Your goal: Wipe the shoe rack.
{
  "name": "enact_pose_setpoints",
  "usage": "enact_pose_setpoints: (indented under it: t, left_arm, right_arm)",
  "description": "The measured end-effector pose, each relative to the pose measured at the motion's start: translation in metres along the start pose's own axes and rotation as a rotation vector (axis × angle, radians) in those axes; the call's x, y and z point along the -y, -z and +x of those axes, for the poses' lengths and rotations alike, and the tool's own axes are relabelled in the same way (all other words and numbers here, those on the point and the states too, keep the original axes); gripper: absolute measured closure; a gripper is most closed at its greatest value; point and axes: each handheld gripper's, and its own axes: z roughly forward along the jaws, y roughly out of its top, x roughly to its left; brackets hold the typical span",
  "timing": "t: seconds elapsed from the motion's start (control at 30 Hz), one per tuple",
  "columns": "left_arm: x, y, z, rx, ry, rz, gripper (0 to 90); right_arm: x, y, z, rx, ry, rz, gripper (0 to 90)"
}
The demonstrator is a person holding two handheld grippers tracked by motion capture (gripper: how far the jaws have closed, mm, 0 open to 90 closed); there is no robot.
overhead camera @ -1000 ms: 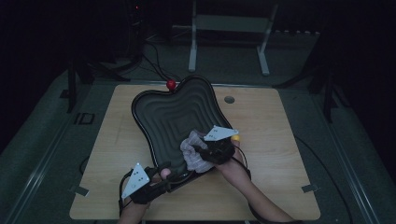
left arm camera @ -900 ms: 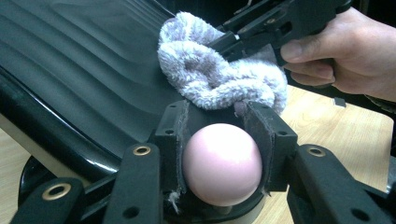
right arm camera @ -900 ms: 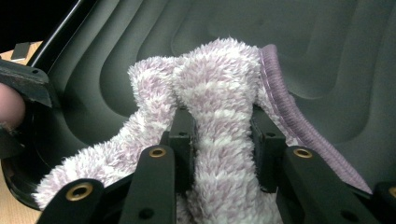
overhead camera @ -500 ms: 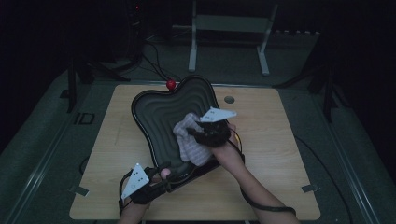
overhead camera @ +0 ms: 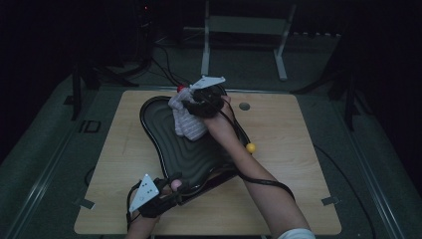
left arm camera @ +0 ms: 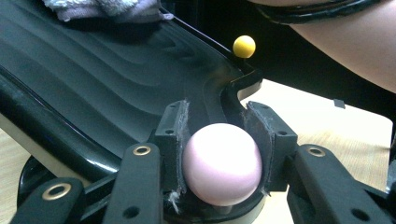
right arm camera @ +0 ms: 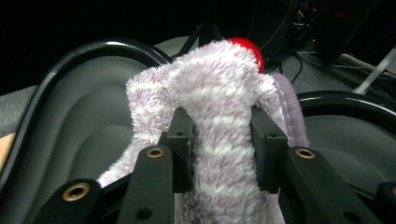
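While the right gripper (overhead camera: 191, 105) pinches a bunched striped cloth (overhead camera: 186, 118) between its pads and drags it over the far part of the black ridged tray (overhead camera: 164, 144), several faults are possible; its jaws have just been opening slightly with the cloth between them, so the fabric could slip free if the grip slackens further under the drag of the ridges. In the right gripper view the cloth (right arm camera: 219, 116) rises above the jaws and hides part of the red knob (right arm camera: 250, 46) at the tray's far rim; a stroke carried too far could snag the cloth on that knob or run it over the rim (right arm camera: 93, 46). The left gripper (overhead camera: 166, 191) clamps the pink knob (left arm camera: 222, 163) at the tray's near corner and so steadies the tray on the table (overhead camera: 278, 124); the knob is round and smooth, so it could roll out of the pads (left arm camera: 180, 135) if wiping force pushes the tray sideways, and the tray would then swing or slide. A yellow knob (overhead camera: 251, 148) stands at the tray's right edge, close to the right forearm (overhead camera: 249, 164); the forearm or its trailing cable could catch on it during a return stroke. Loose folds of cloth hang below the jaws; these could bunch under the gripper and leave grooves unwiped.
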Motion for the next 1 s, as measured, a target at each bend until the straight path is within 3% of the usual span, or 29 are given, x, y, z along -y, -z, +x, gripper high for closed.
enact_pose_setpoints:
  t: [0.1,0.23,0.73,1.0]
  left_arm:
    - [0.000,0.000,0.000,-0.002,-0.002,0.004,59.9]
    - [0.000,0.000,0.000,-0.002,-0.003,0.004,59.9]
    - [0.000,0.000,0.000,0.000,-0.001,0.005,59.9]
    - [-0.001,0.000,0.000,-0.001,-0.001,0.008,59.9]
  right_arm:
    - [0.005,-0.010,0.004,0.028,0.042,0.036,65.6]
    - [0.015,-0.006,0.007,0.026,0.041,0.030,66.4]
    - [0.069,0.025,0.031,-0.015,0.093,0.040,66.4]
    - [0.093,0.041,0.036,-0.047,0.104,0.055,66.4]
